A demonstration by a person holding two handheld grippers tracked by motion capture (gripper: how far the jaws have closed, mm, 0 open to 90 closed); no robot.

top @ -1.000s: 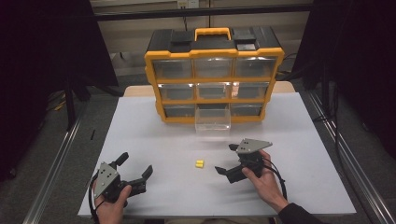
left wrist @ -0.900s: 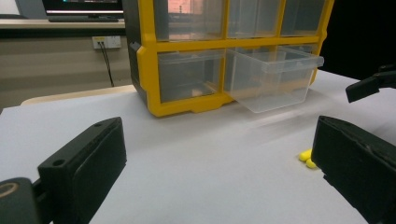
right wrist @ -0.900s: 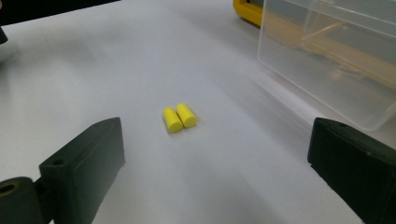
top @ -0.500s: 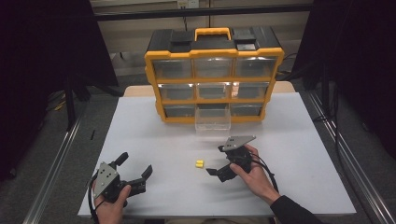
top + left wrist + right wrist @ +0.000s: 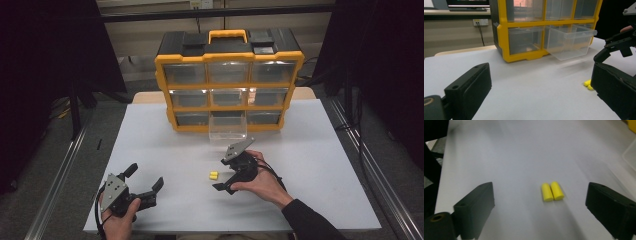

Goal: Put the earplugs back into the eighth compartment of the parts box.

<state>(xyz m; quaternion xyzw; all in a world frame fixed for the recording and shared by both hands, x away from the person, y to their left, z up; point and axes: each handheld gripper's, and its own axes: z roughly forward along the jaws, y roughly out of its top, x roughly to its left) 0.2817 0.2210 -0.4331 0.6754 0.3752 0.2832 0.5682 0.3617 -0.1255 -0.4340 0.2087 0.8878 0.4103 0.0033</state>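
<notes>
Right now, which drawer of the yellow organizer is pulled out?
The bottom-row middle drawer: the clear bin juts forward from the organizer over the white table, while the other eight sit flush in their slots. It faces the two yellow earplugs.

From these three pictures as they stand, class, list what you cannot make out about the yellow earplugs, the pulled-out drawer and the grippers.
- Earplugs: left gripper view, partly hidden behind that gripper's own jaw.
- Earplugs: high view, too small to count as two.
- Clear drawer: right gripper view, cut off by the right edge.
- Drawer contents: left gripper view, blurred plastic; cannot tell.
- Right gripper: high view, one jaw covered by the hand.
</notes>
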